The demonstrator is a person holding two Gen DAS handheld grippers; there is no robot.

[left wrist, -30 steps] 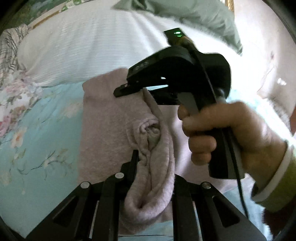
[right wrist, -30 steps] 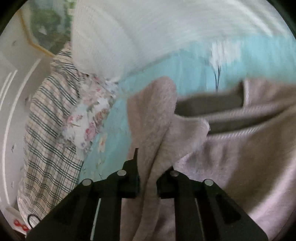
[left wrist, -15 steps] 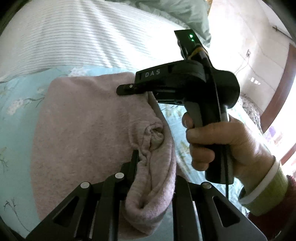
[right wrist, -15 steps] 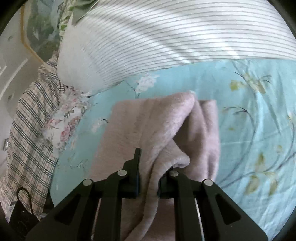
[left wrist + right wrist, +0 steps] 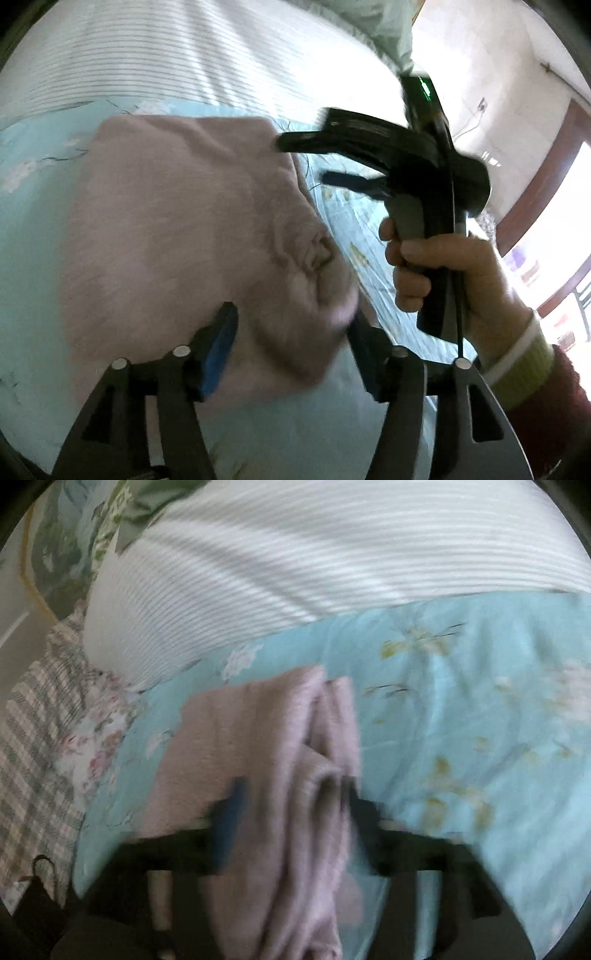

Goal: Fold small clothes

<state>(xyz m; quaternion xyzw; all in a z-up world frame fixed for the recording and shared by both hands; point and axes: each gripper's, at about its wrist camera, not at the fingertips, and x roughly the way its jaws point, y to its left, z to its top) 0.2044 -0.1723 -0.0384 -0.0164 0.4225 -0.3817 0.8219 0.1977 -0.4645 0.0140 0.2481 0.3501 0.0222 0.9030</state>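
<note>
A pale pink knitted garment (image 5: 177,229) lies folded over on the light blue flowered bedsheet (image 5: 29,221); it also shows in the right wrist view (image 5: 280,746). My left gripper (image 5: 291,347) is open, its fingers apart on either side of the garment's bunched near edge. My right gripper (image 5: 291,812) is open too, its fingers straddling the folded edge. In the left wrist view the right gripper (image 5: 306,158) hovers open just past the garment's far right corner, held by a hand (image 5: 443,273).
A white ribbed pillow (image 5: 314,561) lies behind the garment. A plaid cloth (image 5: 33,746) and a flowered cloth (image 5: 99,746) hang at the bed's left side. A wall and a dark red door frame (image 5: 535,177) stand to the right.
Both grippers have opened and let go of the pink garment, which now lies folded on the sheet. The right gripper has drawn back to the right.
</note>
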